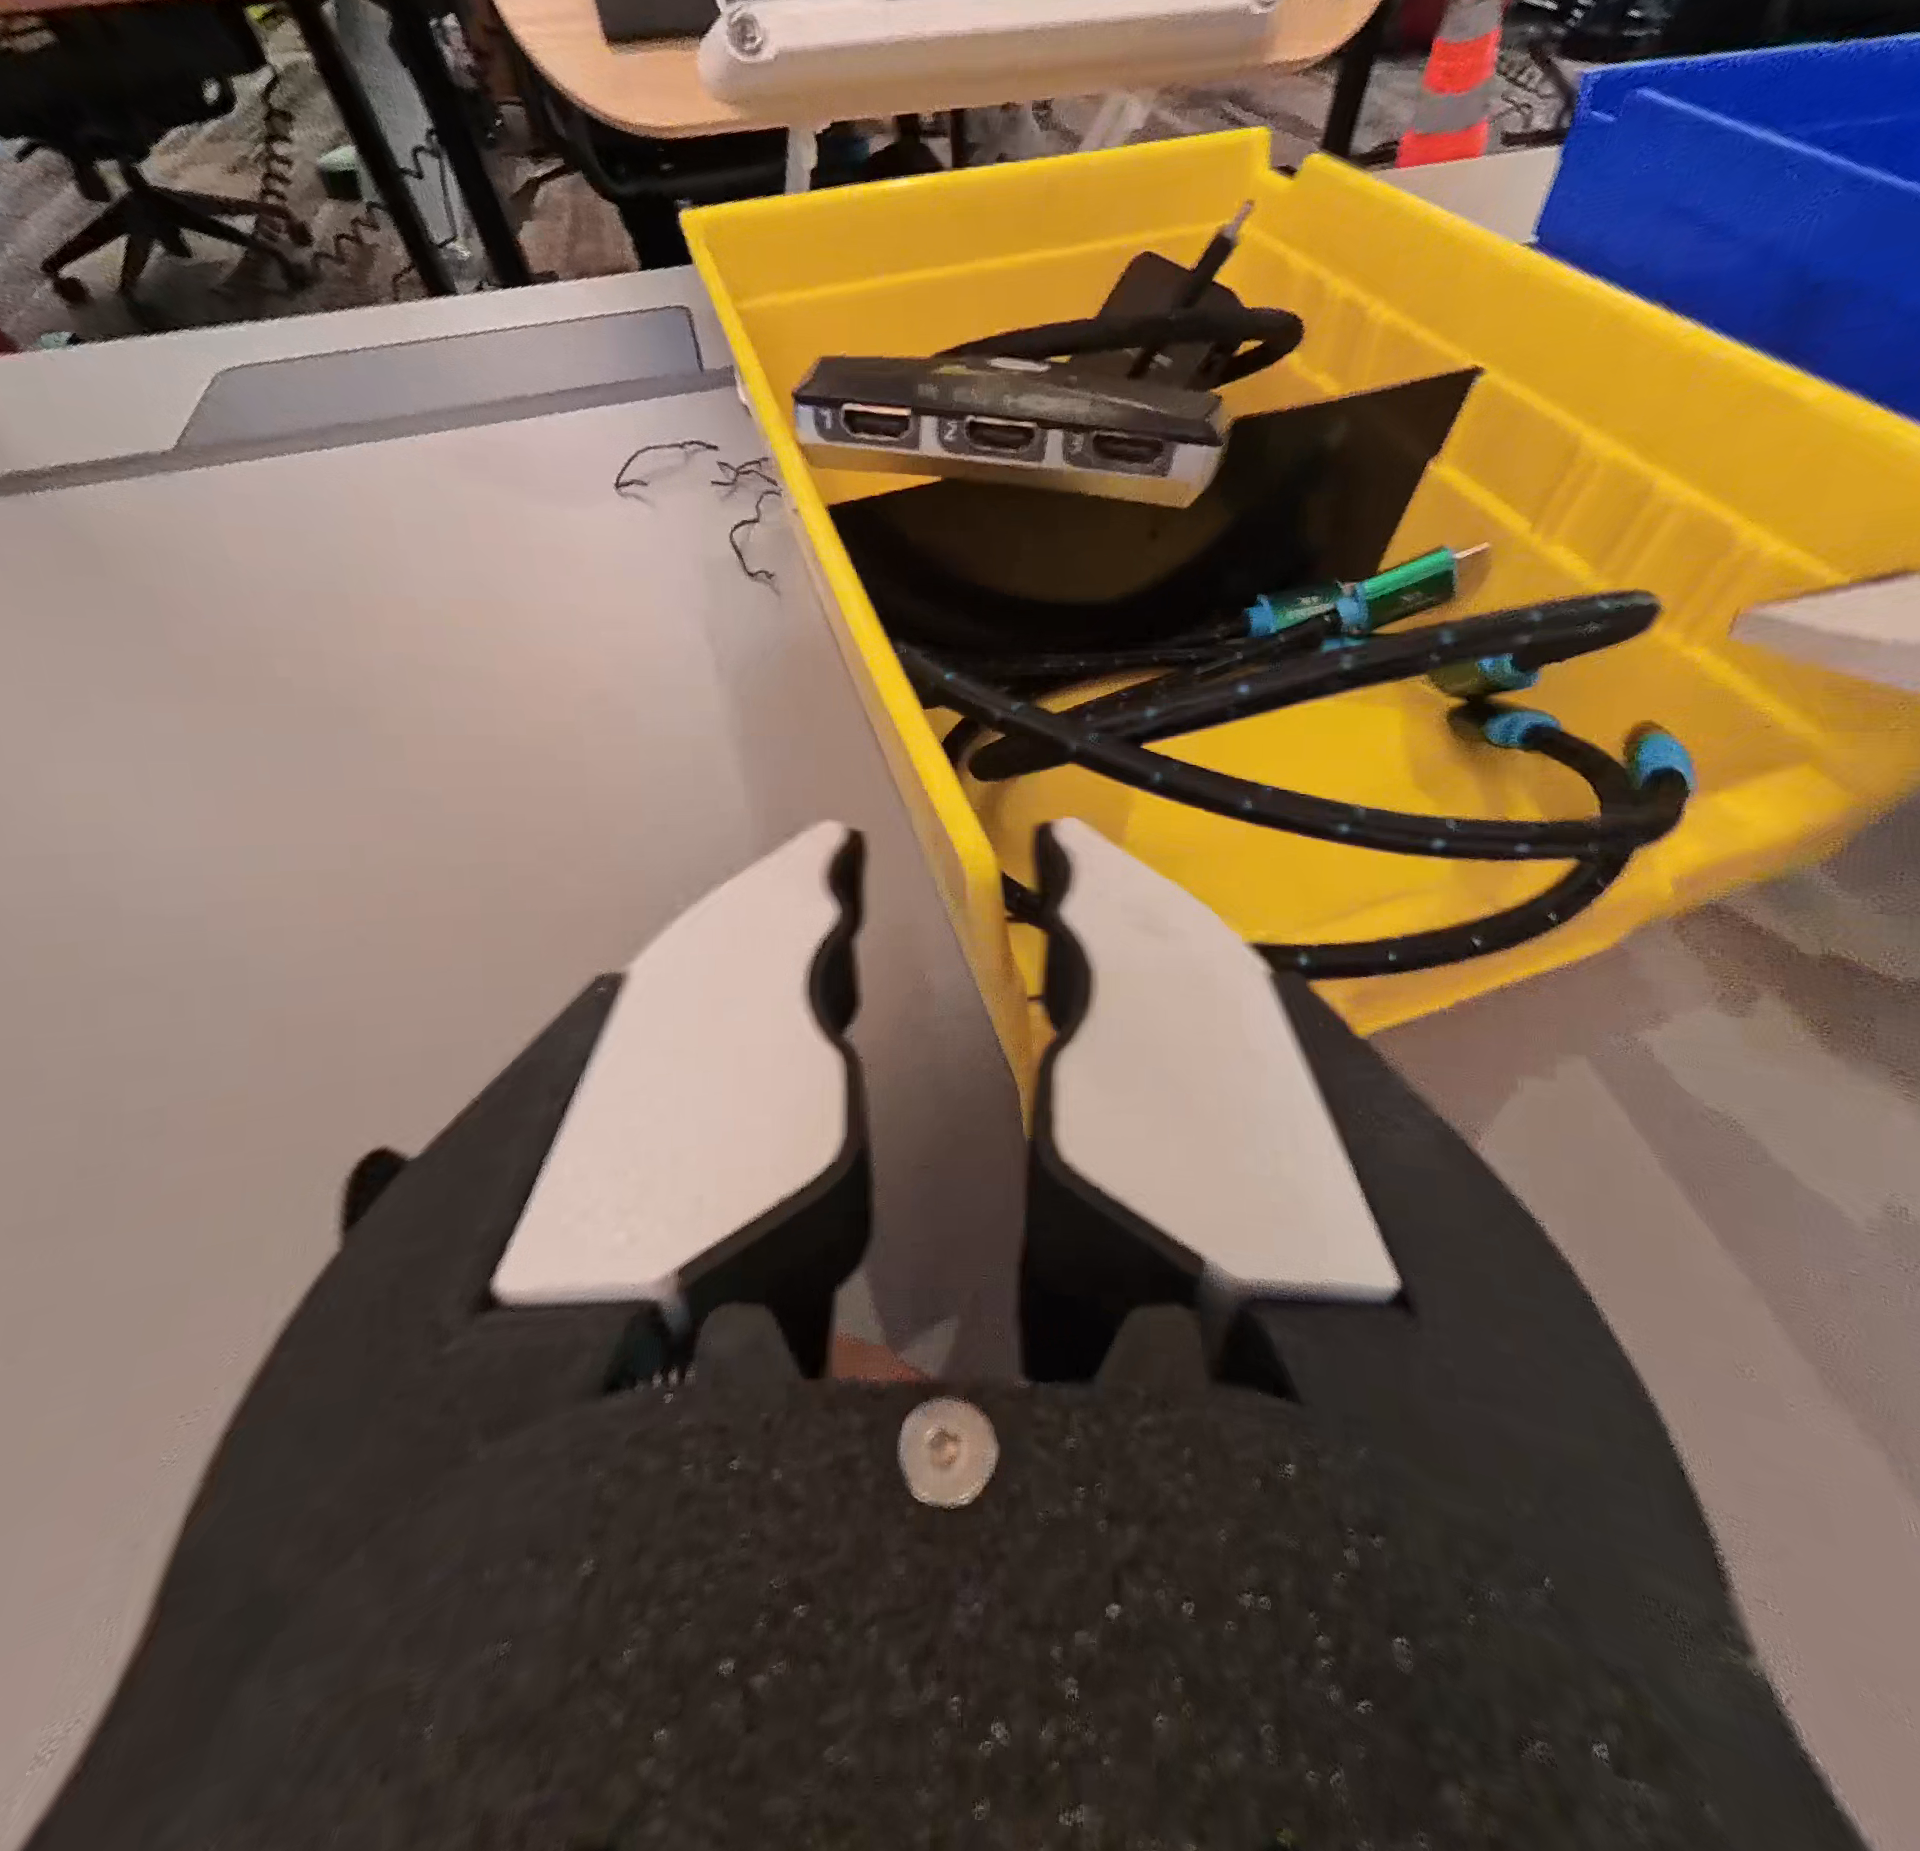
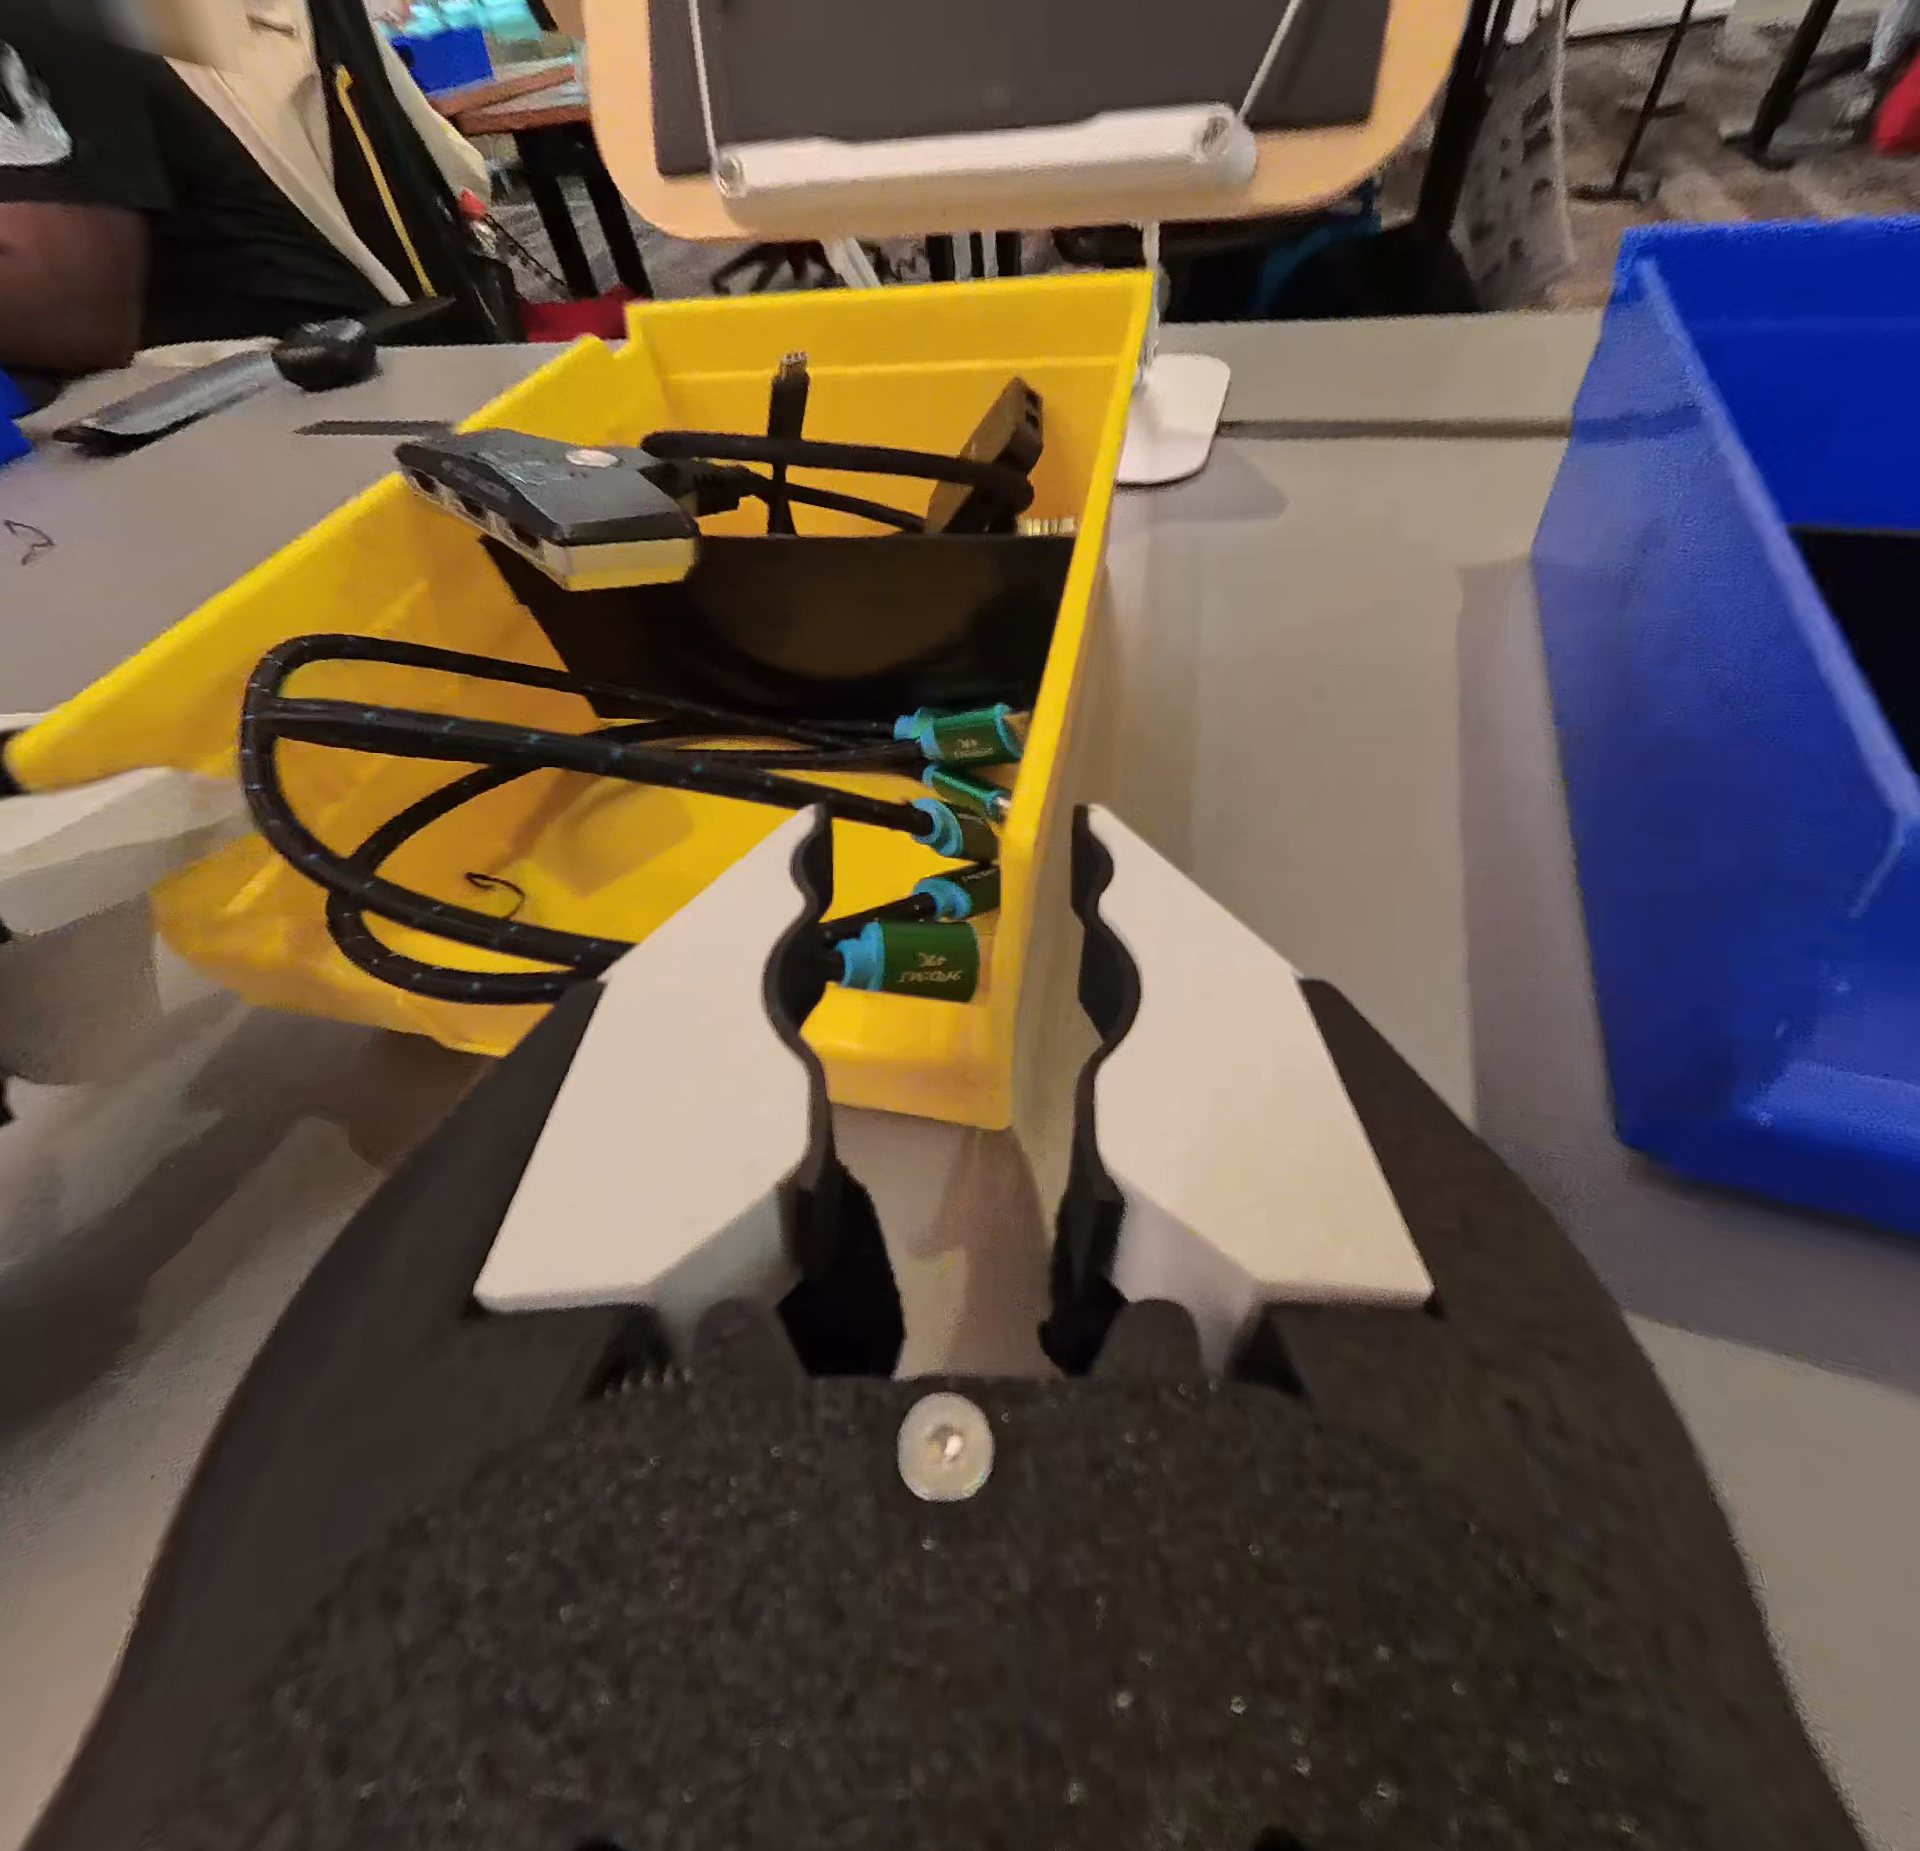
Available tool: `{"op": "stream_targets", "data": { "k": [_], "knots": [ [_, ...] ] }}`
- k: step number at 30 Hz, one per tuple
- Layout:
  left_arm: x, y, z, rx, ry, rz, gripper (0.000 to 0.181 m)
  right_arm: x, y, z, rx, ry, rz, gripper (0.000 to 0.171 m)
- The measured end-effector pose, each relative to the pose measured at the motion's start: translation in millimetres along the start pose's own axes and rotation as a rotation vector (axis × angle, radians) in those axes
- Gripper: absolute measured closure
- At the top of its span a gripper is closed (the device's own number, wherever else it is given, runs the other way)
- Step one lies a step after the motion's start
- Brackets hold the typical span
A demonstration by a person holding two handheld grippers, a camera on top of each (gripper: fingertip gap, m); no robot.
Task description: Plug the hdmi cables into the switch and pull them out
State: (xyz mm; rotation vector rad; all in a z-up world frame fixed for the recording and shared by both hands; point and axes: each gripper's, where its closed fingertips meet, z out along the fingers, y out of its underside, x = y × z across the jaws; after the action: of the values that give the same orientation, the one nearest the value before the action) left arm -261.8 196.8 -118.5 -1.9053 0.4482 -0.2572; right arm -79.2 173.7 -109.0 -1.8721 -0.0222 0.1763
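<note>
The switch (image 1: 1003,440) carries 1 small white marking beside each of its 3 ports. The green plug shells (image 2: 920,960) of the hdmi cables (image 1: 1247,795) in the yellow bin (image 2: 1049,970) carry pale printed lettering. Wording not transcribed.

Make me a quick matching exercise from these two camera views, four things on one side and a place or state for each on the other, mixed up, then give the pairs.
1. switch
2. HDMI cables
3. blue bin
4. left gripper

A. open, holding nothing
B. coiled in the yellow bin's near part
C. ports empty, perched on the black divider
D. on the table beside the yellow bin

Pairs: 1-C, 2-B, 3-D, 4-A
</note>
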Motion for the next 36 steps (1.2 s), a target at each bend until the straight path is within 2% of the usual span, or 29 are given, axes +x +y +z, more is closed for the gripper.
{"op": "stream_targets", "data": {
  "k": [1,2,3,7,9,11,15,20,23,26,31,33,36],
  "knots": [
    [-2,2,3,-0.004,-0.013,-0.017,0.164,4,4,5,-0.022,0.035,-0.008,0.132],
    [0,1,4,0.006,-0.010,-0.027,0.174,10,6,8,-0.029,0.089,-0.020,0.150],
    [-2,1,5,0.006,-0.034,-0.025,0.175,13,5,9,-0.021,0.117,-0.039,0.166],
    [-8,-1,7,-0.001,-0.074,0.010,0.176,10,3,11,-0.015,0.169,-0.034,0.168],
    [-22,-11,0,0.040,-0.100,0.003,0.177,-4,-9,6,0.049,0.194,-0.028,0.169],
    [-41,-16,-8,0.011,-0.091,-0.039,0.178,-24,-26,1,0.110,0.214,-0.046,0.168],
    [-98,-21,-31,0.058,-0.144,-0.062,0.177,-81,-48,12,0.155,0.162,-0.063,0.168],
    [-192,-27,-68,0.112,-0.247,-0.015,0.177,-173,-56,47,0.148,0.053,-0.040,0.168],
    [-246,-14,-76,0.108,-0.261,-0.041,0.178,-226,-50,71,0.142,0.038,-0.087,0.167],
    [-278,-4,-69,0.085,-0.245,-0.034,0.178,-256,-36,93,0.102,0.052,-0.094,0.167],
    [-299,30,-45,0.009,-0.239,-0.096,0.178,-269,-1,117,0.010,-0.004,-0.090,0.166],
    [-301,29,-44,0.030,-0.218,-0.165,0.179,-272,3,117,0.010,-0.056,-0.068,0.164],
    [-301,29,-44,0.009,-0.229,-0.163,0.178,-274,3,116,-0.039,-0.110,-0.041,0.162]
  ]
}}
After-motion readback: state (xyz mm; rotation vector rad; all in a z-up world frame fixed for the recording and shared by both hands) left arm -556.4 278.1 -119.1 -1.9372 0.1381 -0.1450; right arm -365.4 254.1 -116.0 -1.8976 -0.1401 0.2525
